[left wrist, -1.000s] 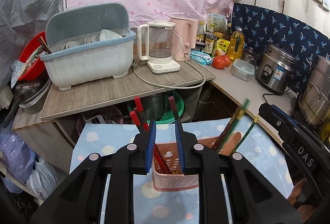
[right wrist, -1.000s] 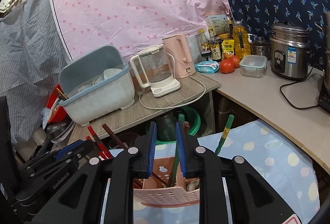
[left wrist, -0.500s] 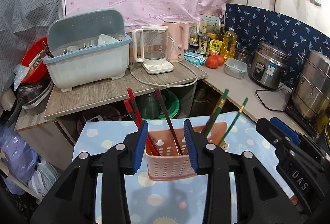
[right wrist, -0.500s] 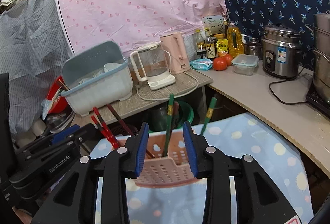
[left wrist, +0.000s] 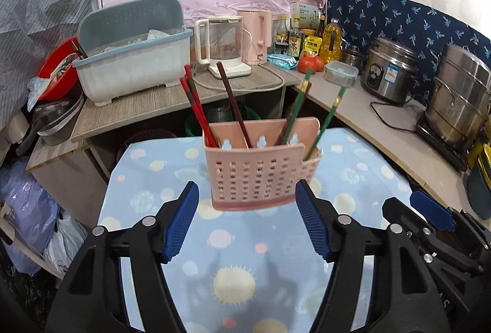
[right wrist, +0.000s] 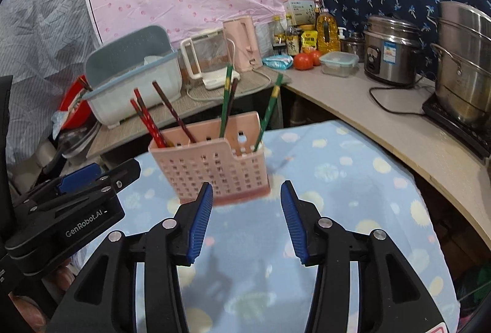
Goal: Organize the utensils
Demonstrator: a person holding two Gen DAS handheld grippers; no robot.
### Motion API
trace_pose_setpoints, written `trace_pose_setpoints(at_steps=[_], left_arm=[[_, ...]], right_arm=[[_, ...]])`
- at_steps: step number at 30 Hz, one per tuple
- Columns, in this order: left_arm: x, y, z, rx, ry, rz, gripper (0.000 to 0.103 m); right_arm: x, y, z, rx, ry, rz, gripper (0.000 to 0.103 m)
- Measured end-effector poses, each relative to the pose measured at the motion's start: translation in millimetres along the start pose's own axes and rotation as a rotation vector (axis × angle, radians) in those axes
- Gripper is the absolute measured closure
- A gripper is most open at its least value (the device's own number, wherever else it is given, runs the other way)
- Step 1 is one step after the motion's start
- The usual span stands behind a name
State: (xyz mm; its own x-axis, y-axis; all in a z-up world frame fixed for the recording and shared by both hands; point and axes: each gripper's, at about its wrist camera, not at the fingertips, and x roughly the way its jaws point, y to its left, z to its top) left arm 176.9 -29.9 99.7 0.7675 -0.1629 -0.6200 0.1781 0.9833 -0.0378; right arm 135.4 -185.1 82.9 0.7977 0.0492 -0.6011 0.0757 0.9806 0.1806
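A pink perforated utensil holder [left wrist: 260,170] stands upright on the blue patterned cloth [left wrist: 239,277]; it also shows in the right wrist view [right wrist: 211,167]. Red chopsticks [left wrist: 196,112] and a dark brown one [left wrist: 233,106] lean in its left part. Green chopsticks [left wrist: 297,109] stand in its right part and show in the right wrist view [right wrist: 226,99]. My left gripper [left wrist: 247,222] is open and empty, just short of the holder. My right gripper [right wrist: 245,219] is open and empty, close in front of the holder. The right gripper shows at the left view's lower right [left wrist: 435,228].
Behind the cloth a wooden shelf [left wrist: 147,109] carries a grey-blue dish rack [left wrist: 132,56], a glass kettle [left wrist: 224,47] and a pink kettle [left wrist: 256,35]. The counter on the right [left wrist: 383,130] holds bottles, tomatoes [left wrist: 310,63], a rice cooker [left wrist: 389,69] and a steel pot [left wrist: 460,99].
Both grippers have opened wide and drawn back from the pink holder. The chopsticks they were shut around a second ago now stand free in the holder.
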Motion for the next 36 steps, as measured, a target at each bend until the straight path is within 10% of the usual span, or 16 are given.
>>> trace_pose_setpoints(at_steps=[15, 25, 36], left_arm=[[-12.4, -15.5, -57.7, 0.017, 0.053, 0.049, 0.016], [-12.6, -9.6, -74.0, 0.013, 0.071, 0.089, 0.010], [-11.9, -10.2, -80.9, 0.023, 0.084, 0.113, 0.007]], right_arm=[[-15.8, -7.6, -53.6, -0.021, 0.072, -0.048, 0.056], [-22.6, -17.5, -66.0, -0.006, 0.053, -0.087, 0.020], [-26.4, -22.0, -73.0, -0.006, 0.033, -0.122, 0.006]])
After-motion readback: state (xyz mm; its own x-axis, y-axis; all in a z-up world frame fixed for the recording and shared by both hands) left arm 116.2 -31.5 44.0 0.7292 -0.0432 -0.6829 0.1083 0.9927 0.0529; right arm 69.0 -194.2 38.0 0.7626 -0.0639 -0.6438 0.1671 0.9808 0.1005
